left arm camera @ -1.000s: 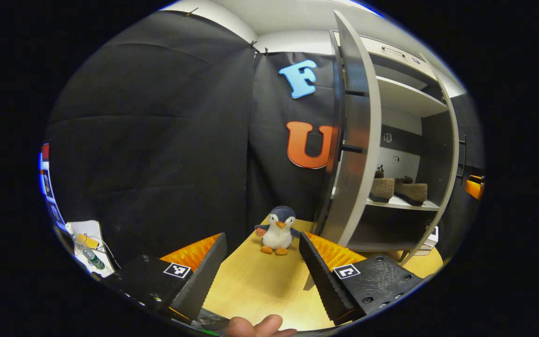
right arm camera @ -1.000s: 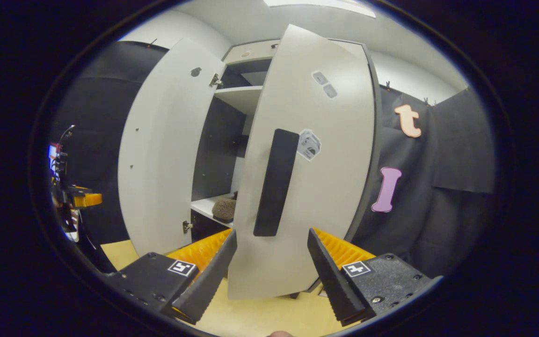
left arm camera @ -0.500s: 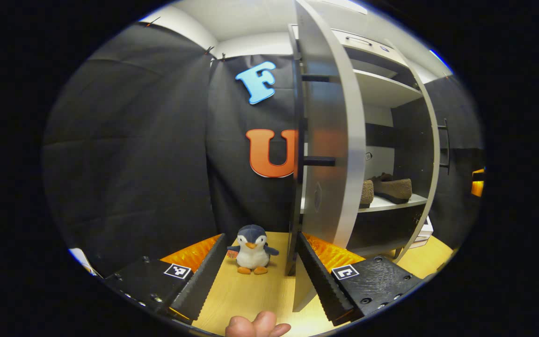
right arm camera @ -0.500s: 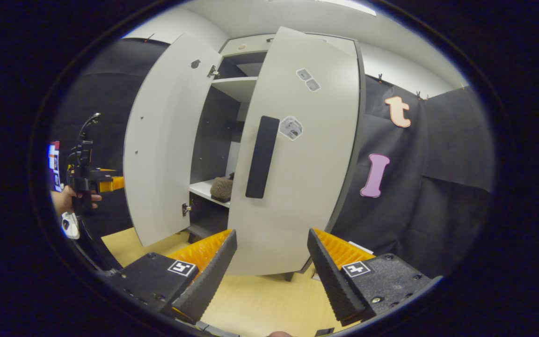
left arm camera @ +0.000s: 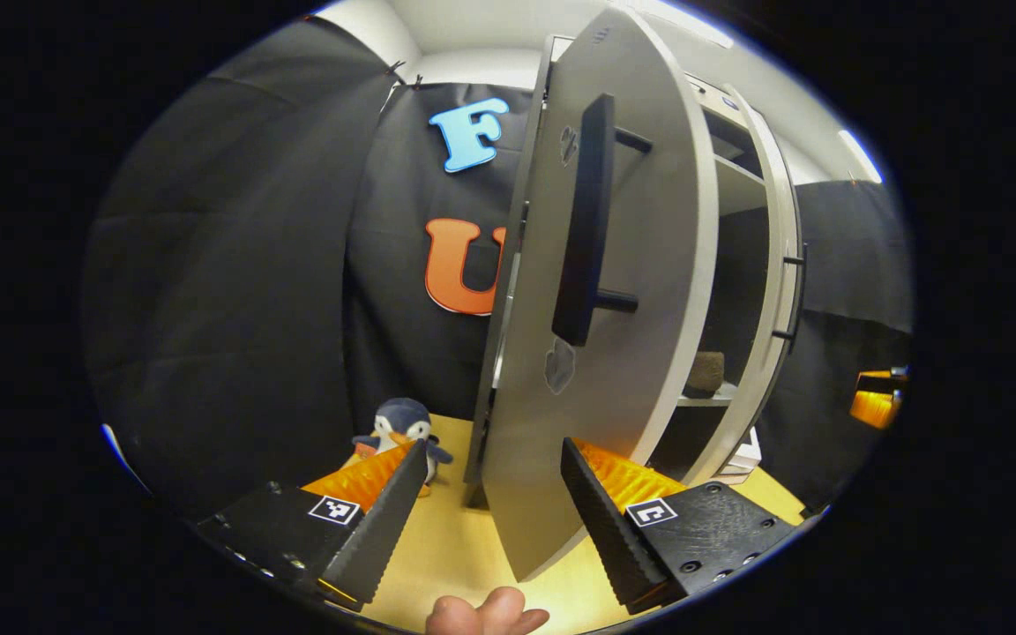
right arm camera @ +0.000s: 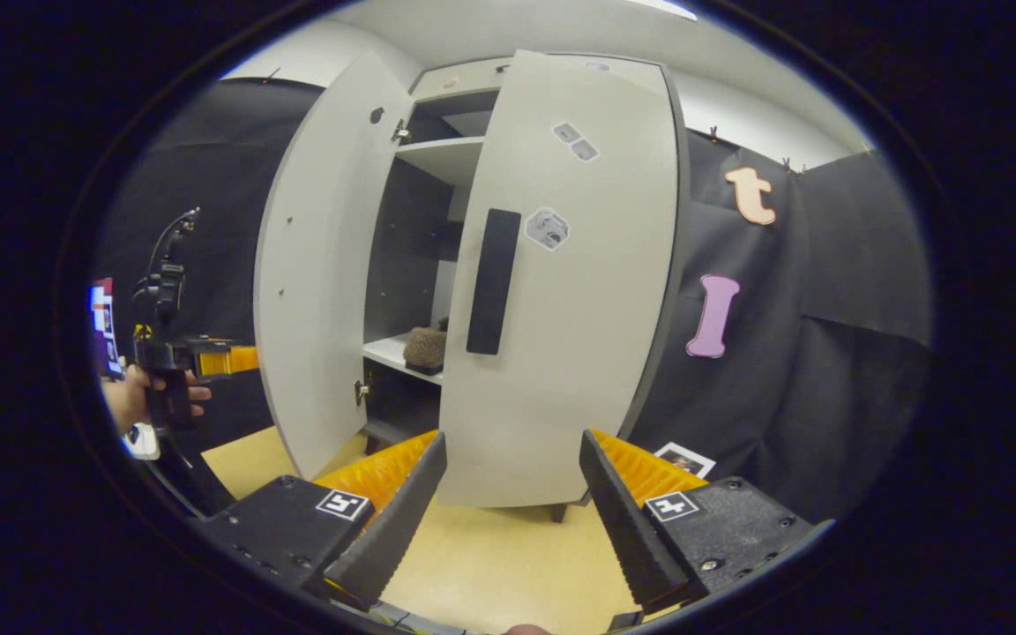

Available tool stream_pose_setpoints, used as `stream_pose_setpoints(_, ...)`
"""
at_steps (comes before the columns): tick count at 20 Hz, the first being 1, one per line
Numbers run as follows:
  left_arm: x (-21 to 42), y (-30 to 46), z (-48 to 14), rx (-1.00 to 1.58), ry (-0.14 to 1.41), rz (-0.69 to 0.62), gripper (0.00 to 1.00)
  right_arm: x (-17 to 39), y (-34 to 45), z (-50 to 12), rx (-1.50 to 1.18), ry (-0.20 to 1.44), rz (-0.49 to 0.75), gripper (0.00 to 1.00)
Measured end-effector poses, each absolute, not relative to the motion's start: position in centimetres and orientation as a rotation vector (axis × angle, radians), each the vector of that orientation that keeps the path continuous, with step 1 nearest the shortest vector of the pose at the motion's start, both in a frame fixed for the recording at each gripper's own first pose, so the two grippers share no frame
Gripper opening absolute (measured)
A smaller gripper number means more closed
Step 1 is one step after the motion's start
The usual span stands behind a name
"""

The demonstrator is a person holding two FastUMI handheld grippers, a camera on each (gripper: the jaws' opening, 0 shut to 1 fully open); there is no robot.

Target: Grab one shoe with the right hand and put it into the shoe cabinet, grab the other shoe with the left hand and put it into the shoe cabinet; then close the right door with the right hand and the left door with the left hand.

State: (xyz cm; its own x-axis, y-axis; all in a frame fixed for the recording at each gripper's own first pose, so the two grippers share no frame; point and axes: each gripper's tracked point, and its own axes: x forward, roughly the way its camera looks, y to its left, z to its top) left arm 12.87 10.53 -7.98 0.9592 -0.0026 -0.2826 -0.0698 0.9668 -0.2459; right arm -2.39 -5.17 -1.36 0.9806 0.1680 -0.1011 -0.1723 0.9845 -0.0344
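Observation:
The shoe cabinet's left door (left arm camera: 649, 291) stands partly open just ahead of my left gripper (left arm camera: 492, 445), which is open, with the door's lower edge between its fingers. The door's outer face carries a black handle (left arm camera: 592, 220). Behind it a brown shoe (left arm camera: 704, 372) rests on the shelf. My right gripper (right arm camera: 512, 437) is open and empty, a short way in front of the right door (right arm camera: 578, 291), which is swung most of the way in, with its black handle (right arm camera: 492, 280). The brown shoe (right arm camera: 427, 347) shows through the gap beside the left door (right arm camera: 314, 282).
A plush penguin (left arm camera: 402, 428) sits on the yellow wooden surface (left arm camera: 473, 547) left of the cabinet. A hand (right arm camera: 129, 401) holds the left gripper (right arm camera: 199, 357) beyond the left door. A small card (right arm camera: 684, 459) lies by the cabinet's right foot.
The left gripper has come round from the left door's edge to its outer face and closer to it. The right door has swung further in, and the right gripper has drawn back from it.

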Motion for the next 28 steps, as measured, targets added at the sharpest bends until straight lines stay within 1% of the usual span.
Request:
stream_pose_setpoints(3, 14.0, 8.0, -8.4, -0.389, 0.321, -0.016, 0.94, -2.0, -5.3, -1.3, -0.035, 0.101, 0.177, 0.99)
stream_pose_setpoints(5, 14.8, 6.1, -7.4, -0.484, 0.304, -0.049, 0.94, -1.9, -5.6, -0.8, -0.026, 0.097, 0.178, 0.99)
stream_pose_setpoints(6, 15.3, 5.0, -6.3, -0.51, 0.285, -0.093, 0.94, -2.0, -5.9, -0.7, -0.024, 0.092, 0.176, 0.99)
stream_pose_setpoints(7, 15.5, 3.2, -5.8, -0.534, 0.289, -0.164, 0.94, -2.0, -6.2, -0.7, -0.023, 0.092, 0.169, 0.99)
stream_pose_setpoints(8, 15.2, 0.9, -5.7, -0.556, 0.33, -0.266, 0.94, -1.9, -6.3, -0.8, -0.017, 0.095, 0.165, 0.99)
stream_pose_setpoints(9, 14.5, -0.8, -6.3, -0.554, 0.387, -0.319, 0.94, -1.9, -6.5, -0.9, -0.006, 0.094, 0.16, 0.99)
stream_pose_setpoints(10, 14.0, -0.6, -7.0, -0.517, 0.407, -0.302, 0.94, -2.1, -6.6, -1.0, 0.004, 0.095, 0.154, 0.99)
stream_pose_setpoints(13, 13.5, 2.9, -6.6, -0.375, 0.354, -0.128, 0.94, -3.0, -6.5, -0.9, 0.008, 0.082, 0.136, 0.99)
stream_pose_setpoints(15, 11.4, 4.2, -4.4, -0.346, 0.312, -0.042, 0.94, -3.5, -6.2, -0.5, 0.003, 0.052, 0.11, 1.0)
stream_pose_setpoints(16, 10.7, 4.6, -3.5, -0.332, 0.286, -0.005, 0.94, -3.7, -6.1, -0.3, 0.004, 0.034, 0.094, 0.99)
stream_pose_setpoints(17, 10.1, 4.9, -2.6, -0.324, 0.263, 0.025, 0.94, -3.9, -5.7, -0.2, 0.007, 0.019, 0.078, 1.0)
stream_pose_setpoints(19, 9.4, 4.7, -1.3, -0.336, 0.224, 0.026, 0.94, -3.8, -4.5, -0.3, 0.001, 0.005, 0.056, 0.98)
stream_pose_setpoints(20, 8.8, 5.1, -1.0, -0.321, 0.225, 0.046, 0.94, -3.7, -3.8, -0.5, -0.009, 0.006, 0.051, 0.99)
stream_pose_setpoints(23, 7.2, 4.7, -0.8, -0.277, 0.231, 0.052, 0.94, -3.5, -1.3, 0.0, 0.017, -0.01, 0.069, 0.99)
stream_pose_setpoints(24, 6.8, 4.4, -0.8, -0.263, 0.226, 0.048, 0.94, -3.4, -1.0, 0.3, 0.027, -0.02, 0.065, 1.0)
stream_pose_setpoints(28, 6.0, 3.2, 1.4, -0.165, 0.144, 0.044, 0.95, -3.0, -0.2, 1.3, 0.025, -0.047, 0.06, 0.99)
